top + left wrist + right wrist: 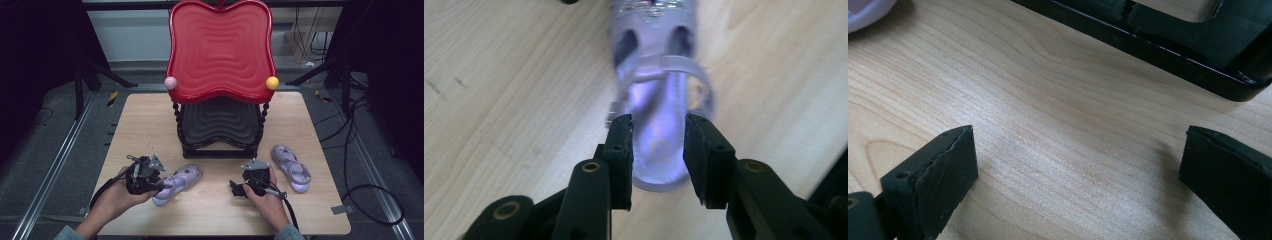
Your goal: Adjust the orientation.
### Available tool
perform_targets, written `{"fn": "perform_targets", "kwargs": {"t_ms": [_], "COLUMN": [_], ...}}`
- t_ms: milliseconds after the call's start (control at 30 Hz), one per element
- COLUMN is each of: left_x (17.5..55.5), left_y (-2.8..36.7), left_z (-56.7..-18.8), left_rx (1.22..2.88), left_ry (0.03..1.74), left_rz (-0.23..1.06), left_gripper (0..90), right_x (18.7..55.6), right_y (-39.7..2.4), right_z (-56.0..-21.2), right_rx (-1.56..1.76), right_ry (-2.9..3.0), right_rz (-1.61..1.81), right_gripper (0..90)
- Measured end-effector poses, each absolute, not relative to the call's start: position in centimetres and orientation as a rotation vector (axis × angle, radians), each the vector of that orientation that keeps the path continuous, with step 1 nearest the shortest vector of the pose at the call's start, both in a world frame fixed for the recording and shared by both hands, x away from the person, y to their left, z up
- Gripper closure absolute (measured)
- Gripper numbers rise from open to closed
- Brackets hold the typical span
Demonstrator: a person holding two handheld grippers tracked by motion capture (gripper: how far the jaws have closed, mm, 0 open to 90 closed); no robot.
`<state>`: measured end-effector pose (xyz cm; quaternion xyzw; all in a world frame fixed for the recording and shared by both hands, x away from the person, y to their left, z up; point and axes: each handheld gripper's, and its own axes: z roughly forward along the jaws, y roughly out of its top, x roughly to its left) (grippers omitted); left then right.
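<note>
A pale wood-grain desk [150,120] stands on a grey carpeted floor [55,125], with dark stands and loose cables around it in a dim room. At the far middle of the desk is a two-tier rack [220,125]: a glossy red wavy-edged tray [220,45] on top with a pink ball [170,83] and a yellow ball [272,83] at its front corners, twisted black posts below, and a black tray [220,122] underneath.

Two lilac children's sandals lie on the desk. The left sandal [659,95] lies near the front left, toe pointing toward the rack, with a glittery star on the toe, cut-out holes, a strap across the instep and a looped heel strap. The right sandal [291,168] lies well apart at the right, just beside the rack's front corner.

The left hand-held gripper [658,155] stands at the left sandal's heel, its jaws parted on either side of the heel; whether the pads press on it I cannot tell for sure, though a thin gap seems to show. The right hand-held gripper [1073,185] rests low over bare desk, jaws spread wide with nothing between them, the rack's black base just ahead.
</note>
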<state>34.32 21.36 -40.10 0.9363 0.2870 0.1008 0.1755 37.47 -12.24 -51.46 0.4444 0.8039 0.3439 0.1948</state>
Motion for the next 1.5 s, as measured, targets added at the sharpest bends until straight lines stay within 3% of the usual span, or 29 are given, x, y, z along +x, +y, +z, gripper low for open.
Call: {"fn": "perform_targets", "kwargs": {"t_ms": [267, 767, 1133, 1367, 1500], "left_x": [33.9, 35.0, 35.3, 35.8, 36.1], "left_y": [19.9, 18.4, 18.6, 19.9, 21.0], "left_z": [-41.1, -44.8, -44.9, -44.4, -44.0], "left_rx": [2.701, 2.766, 2.764, 2.655, 2.516], "left_ry": [0.762, 0.793, 0.802, 0.856, 0.893], "left_rz": [0.211, 0.129, 0.126, 0.063, -0.046], "left_gripper": [63.3, 76.8, 84.4, 86.2, 86.2], "right_x": [37.5, 37.5, 37.5, 37.5, 37.5], "right_y": [-12.2, -12.2, -12.2, -12.2, -12.2], "right_z": [-51.5, -51.5, -51.5, -51.5, -51.5], "right_rx": [1.245, 1.245, 1.245, 1.246, 1.245], "right_ry": [2.253, 2.253, 2.254, 2.254, 2.254], "right_rz": [0.962, 0.963, 0.964, 0.964, 0.964], "right_gripper": [2.2, 2.2, 2.2, 2.2, 2.2]}}
